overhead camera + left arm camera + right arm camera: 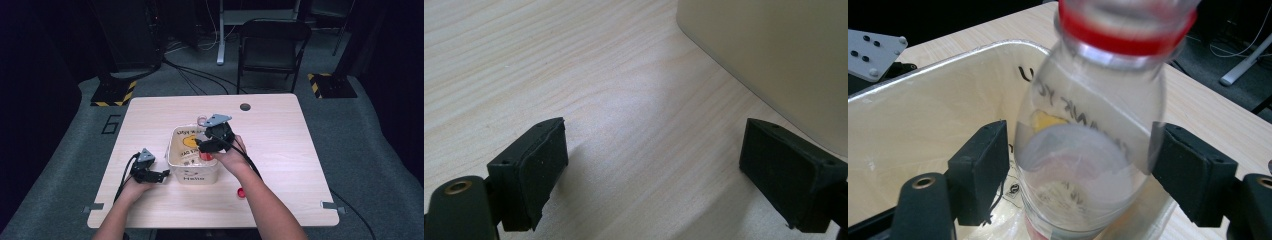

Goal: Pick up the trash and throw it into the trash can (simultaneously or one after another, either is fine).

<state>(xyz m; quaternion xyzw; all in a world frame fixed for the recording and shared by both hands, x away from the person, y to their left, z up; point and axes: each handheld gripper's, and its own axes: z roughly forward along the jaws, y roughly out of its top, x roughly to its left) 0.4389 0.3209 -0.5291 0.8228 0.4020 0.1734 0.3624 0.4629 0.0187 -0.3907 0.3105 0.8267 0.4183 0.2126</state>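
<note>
Over the bin [176, 159], right gripper [1078, 170] clamps clear bottle [1088, 150]
Left gripper [654, 170] gapes empty beside it on bench [280, 150]; bottle apparently going in, unreleased

Bright table [280, 150], dark surroundings, soft shadows, blurred bottle [1098, 125] neck

black folding chair [272, 47] behind table [280, 130]

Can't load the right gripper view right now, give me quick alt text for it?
A clear bottle with a red neck ring sits between the right hand-held gripper jaws, which press its sides, over a cream bin lined with a printed bag. Wooden table behind.
</note>
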